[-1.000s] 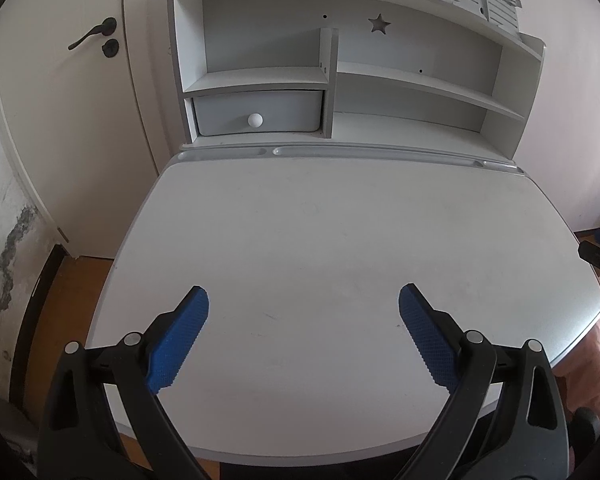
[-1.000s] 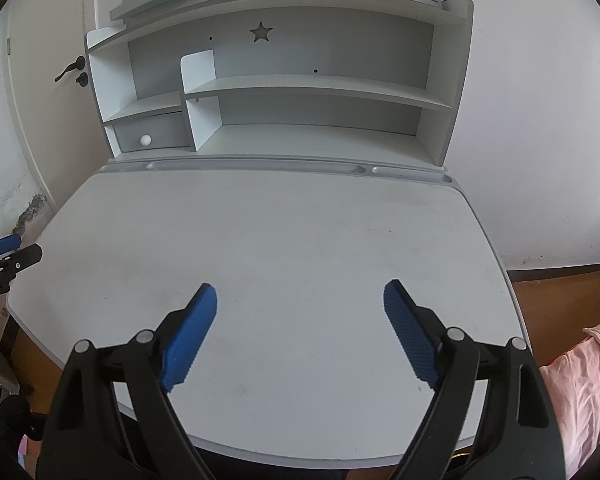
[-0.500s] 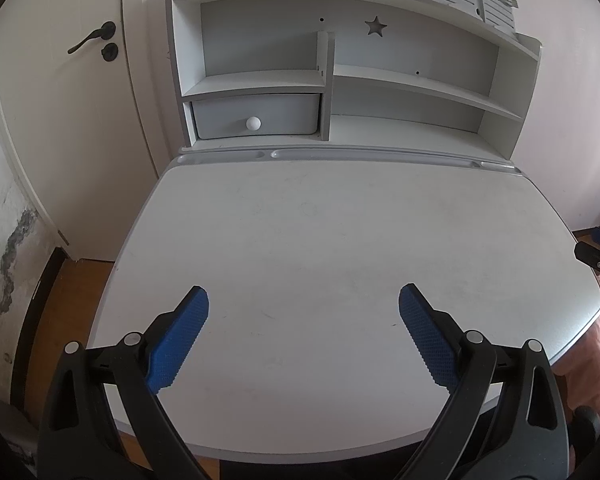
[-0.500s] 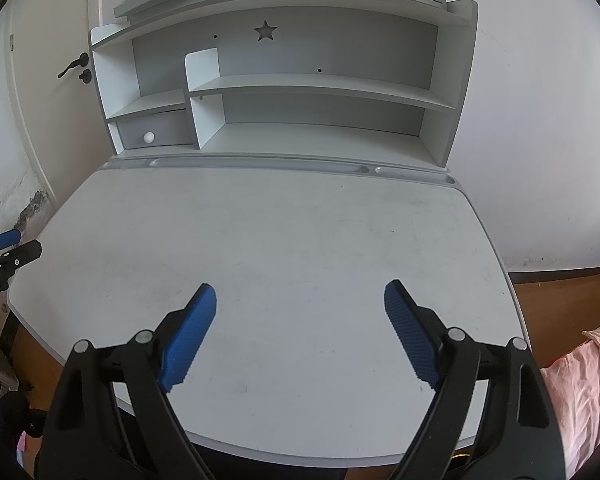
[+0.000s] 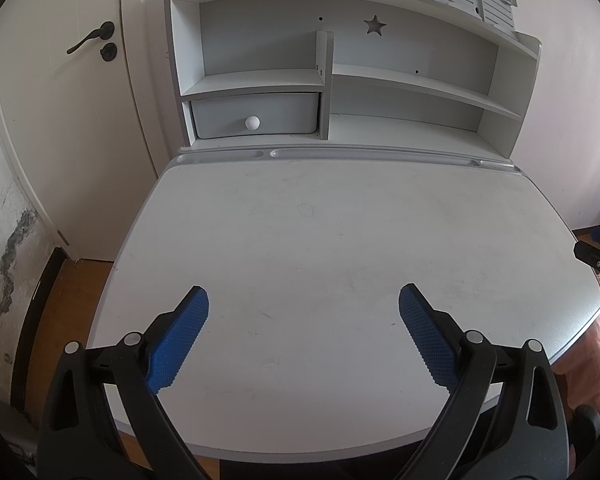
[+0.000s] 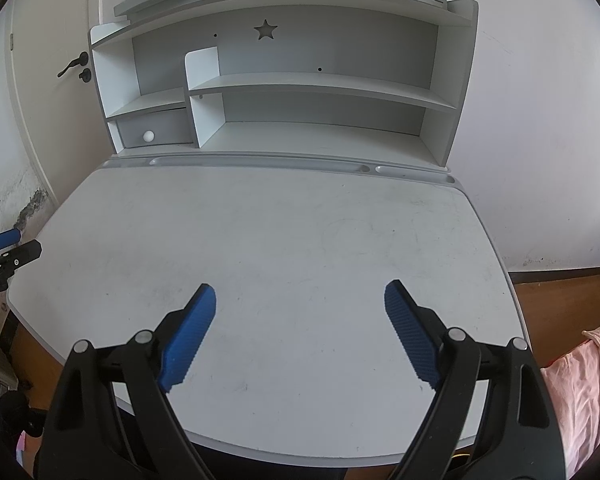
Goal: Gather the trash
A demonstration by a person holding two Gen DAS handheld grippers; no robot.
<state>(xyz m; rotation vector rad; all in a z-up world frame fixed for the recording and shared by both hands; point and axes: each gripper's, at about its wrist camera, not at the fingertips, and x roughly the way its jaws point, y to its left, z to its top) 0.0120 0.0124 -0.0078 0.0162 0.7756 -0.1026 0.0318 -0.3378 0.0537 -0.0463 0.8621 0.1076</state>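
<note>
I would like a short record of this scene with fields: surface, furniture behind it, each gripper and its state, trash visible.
surface: white desk top, scuffed, nothing lying on it
behind: shelf unit with a star cut-out and a closed drawer with a round knob
left gripper: jaws wide open, holding nothing, over the near desk edge
right gripper: jaws wide open, holding nothing
trash visible: none in either view
side: door left of the shelves

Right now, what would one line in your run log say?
left gripper: open, empty | right gripper: open, empty | white scuffed desk top: no trash visible | small grey drawer: closed
</note>
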